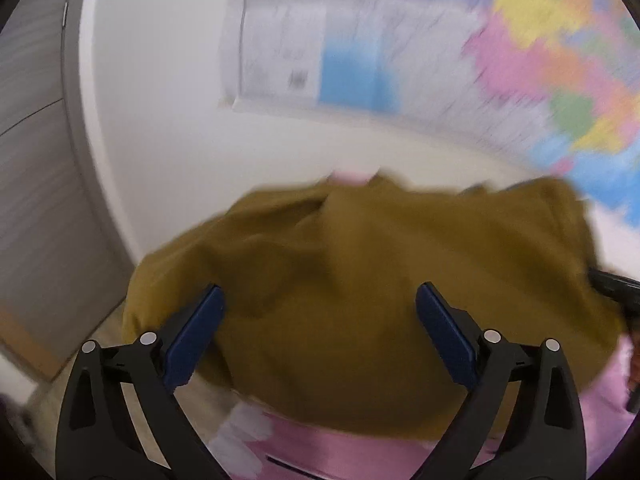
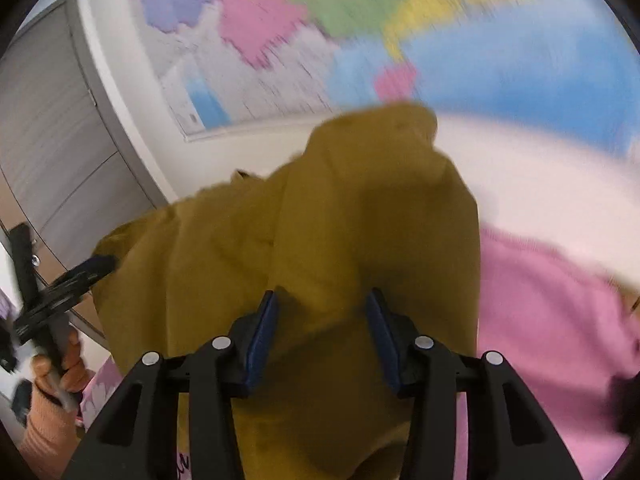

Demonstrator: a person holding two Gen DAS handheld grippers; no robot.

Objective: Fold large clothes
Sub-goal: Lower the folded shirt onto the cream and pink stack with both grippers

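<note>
Two hand-held grippers in my views, both blurred: my left hand-held gripper (image 1: 320, 312) is spread wide over the mustard garment (image 1: 360, 280), pads not pressing it. My right hand-held gripper (image 2: 322, 320) is half spread with garment (image 2: 320, 220) cloth bunched between the pads; I cannot tell if it pinches. Garment lies heaped on a pink sheet (image 2: 552, 320), wall map (image 1: 460, 48) behind.

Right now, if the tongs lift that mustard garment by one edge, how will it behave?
The mustard garment is bunched in soft folds, so it will probably flop and drape. It looks like thick cloth, perhaps somewhat heavy. On the pink sheet it may drag rather than slide cleanly.
</note>
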